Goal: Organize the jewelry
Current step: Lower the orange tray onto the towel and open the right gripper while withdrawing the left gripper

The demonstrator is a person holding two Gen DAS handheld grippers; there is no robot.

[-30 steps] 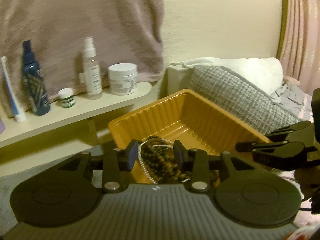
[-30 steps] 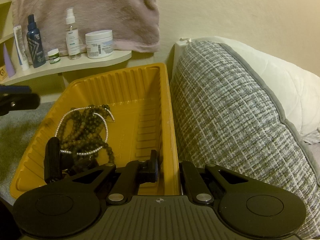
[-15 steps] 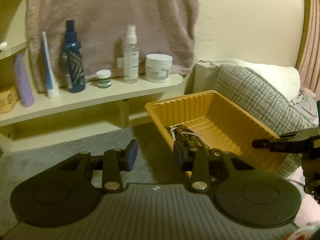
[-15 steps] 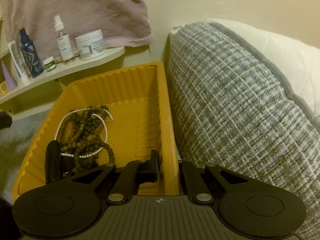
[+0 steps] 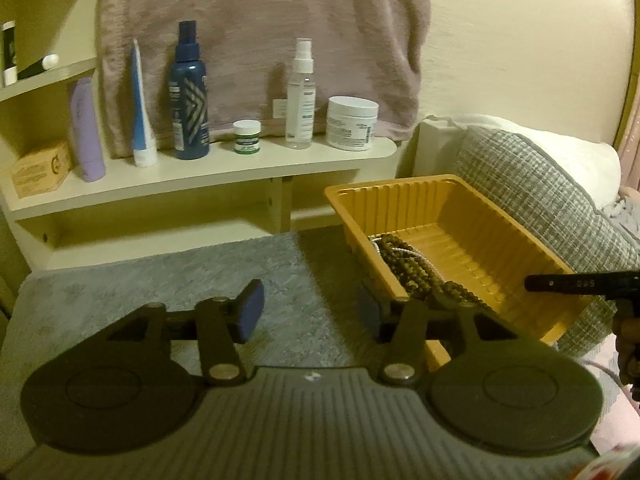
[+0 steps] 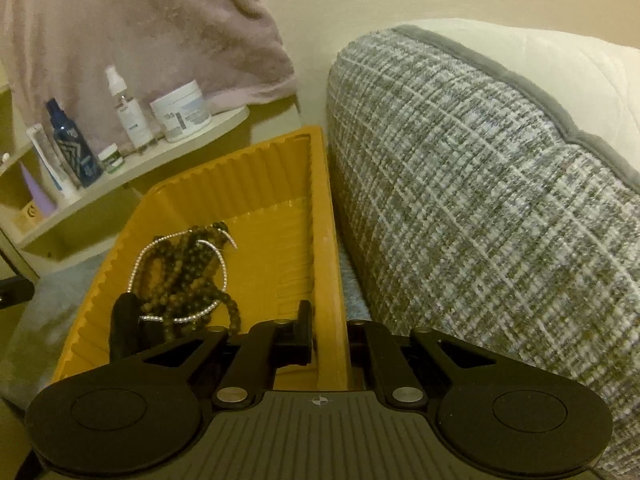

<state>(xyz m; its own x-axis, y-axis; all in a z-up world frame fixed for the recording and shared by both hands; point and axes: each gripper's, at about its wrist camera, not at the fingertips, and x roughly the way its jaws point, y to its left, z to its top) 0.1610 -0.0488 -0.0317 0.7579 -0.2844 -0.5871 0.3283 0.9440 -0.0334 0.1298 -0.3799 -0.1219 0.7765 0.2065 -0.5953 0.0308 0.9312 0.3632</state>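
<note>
A yellow ribbed plastic tray [image 5: 492,236] [image 6: 276,184] sits on a grey mat beside a grey woven cushion. In it lies a heap of dark brown bead necklaces [image 6: 188,264] [image 5: 416,276] with a thin silver bead chain [image 6: 180,318] among them. My right gripper [image 6: 329,330] is shut on the tray's right wall, one finger inside and one outside. My left gripper [image 5: 310,312] is open and empty over the grey mat, left of the tray's near corner. The right gripper's body shows at the right edge of the left wrist view [image 5: 580,282].
A low cream shelf [image 5: 208,184] behind the mat holds a blue bottle [image 5: 190,92], a tube, a clear spray bottle [image 5: 301,96], a small green-label jar, a white jar [image 5: 352,122], a purple bottle and a small box. A pink towel [image 5: 260,40] hangs above. The cushion [image 6: 480,200] flanks the tray's right side.
My left gripper has swung left and drawn back from over the tray to over the mat, open throughout. The right gripper keeps its hold on the tray wall and has tilted.
</note>
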